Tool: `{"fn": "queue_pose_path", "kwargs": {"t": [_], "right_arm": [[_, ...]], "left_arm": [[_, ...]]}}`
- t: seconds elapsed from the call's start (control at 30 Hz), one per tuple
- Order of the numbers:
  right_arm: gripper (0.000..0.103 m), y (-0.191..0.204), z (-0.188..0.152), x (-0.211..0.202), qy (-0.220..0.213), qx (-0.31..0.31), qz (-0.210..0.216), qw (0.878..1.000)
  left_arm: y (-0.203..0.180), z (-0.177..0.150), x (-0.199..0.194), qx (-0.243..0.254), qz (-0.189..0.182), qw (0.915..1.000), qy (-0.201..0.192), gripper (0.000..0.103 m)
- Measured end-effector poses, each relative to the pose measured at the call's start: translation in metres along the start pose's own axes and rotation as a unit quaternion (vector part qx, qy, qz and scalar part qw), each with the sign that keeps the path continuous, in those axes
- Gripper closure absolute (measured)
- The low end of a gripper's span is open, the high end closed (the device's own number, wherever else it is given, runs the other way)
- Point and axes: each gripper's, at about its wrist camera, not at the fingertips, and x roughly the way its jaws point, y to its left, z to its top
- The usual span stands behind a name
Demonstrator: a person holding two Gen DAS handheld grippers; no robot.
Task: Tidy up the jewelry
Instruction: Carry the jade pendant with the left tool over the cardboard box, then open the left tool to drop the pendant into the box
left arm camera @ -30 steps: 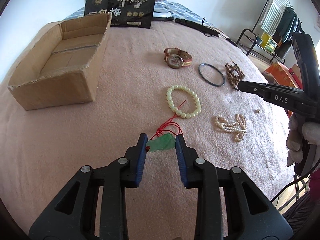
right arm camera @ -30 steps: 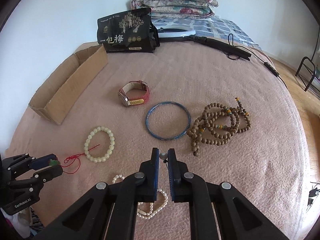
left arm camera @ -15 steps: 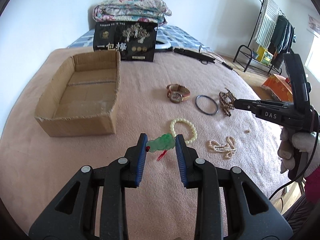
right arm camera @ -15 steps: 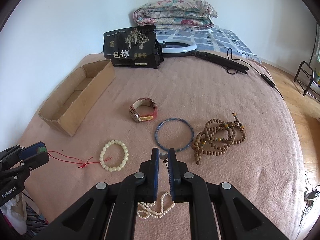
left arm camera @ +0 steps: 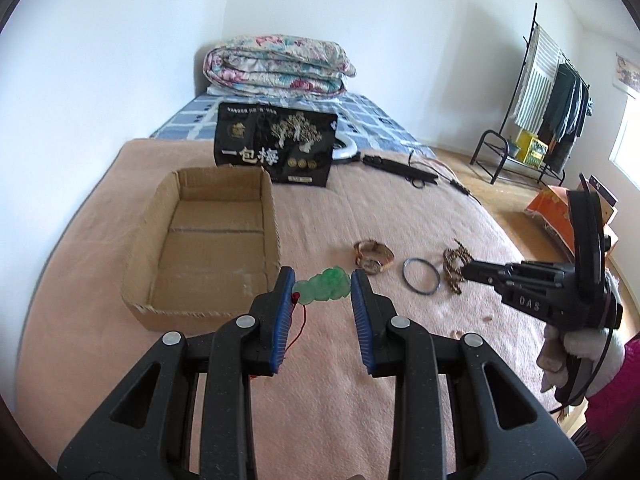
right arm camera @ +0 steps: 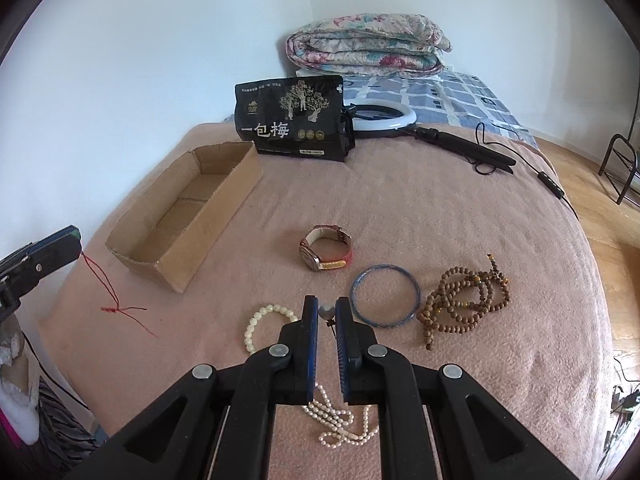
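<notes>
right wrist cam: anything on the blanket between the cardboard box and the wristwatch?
Nothing: bare pink blanket between the cardboard box and wristwatch, clearest in the right wrist view.

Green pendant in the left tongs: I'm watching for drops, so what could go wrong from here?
The green pendant is pinched only at its ends, so it might slip out. Its red cord dangles loose and could snag the cardboard box rim. The right tongs grip a small bead that could pop free.
</notes>
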Motion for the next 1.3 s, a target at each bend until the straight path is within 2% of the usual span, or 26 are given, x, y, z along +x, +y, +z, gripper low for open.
{"fn": "queue_pose_path", "kwargs": {"t": [0.4, 0.6, 0.97, 1.3], "right_arm": [[0.097, 0.046, 0.027, 0.003, -0.019, -0.019, 0.037, 0.999], [0.097, 0.077, 0.045, 0.015, -0.025, -0.030, 0.058, 0.998], [0.097, 0.132, 0.075, 0.054, -0.025, -0.046, 0.094, 0.994], [0.097, 0.148, 0.089, 0.099, -0.004, -0.037, 0.100, 0.994]], "left_arm": [[0.056, 0.045, -0.012, -0.043, 0.018, 0.9980, -0.043, 0.075], [0.087, 0.059, -0.008, -0.063, 0.025, 0.9964, -0.051, 0.075], [0.122, 0.065, 0.014, -0.090, 0.024, 0.9950, -0.037, 0.075], [0.136, 0.051, 0.039, -0.099, 0.041, 0.9943, 0.000, 0.075]]}}
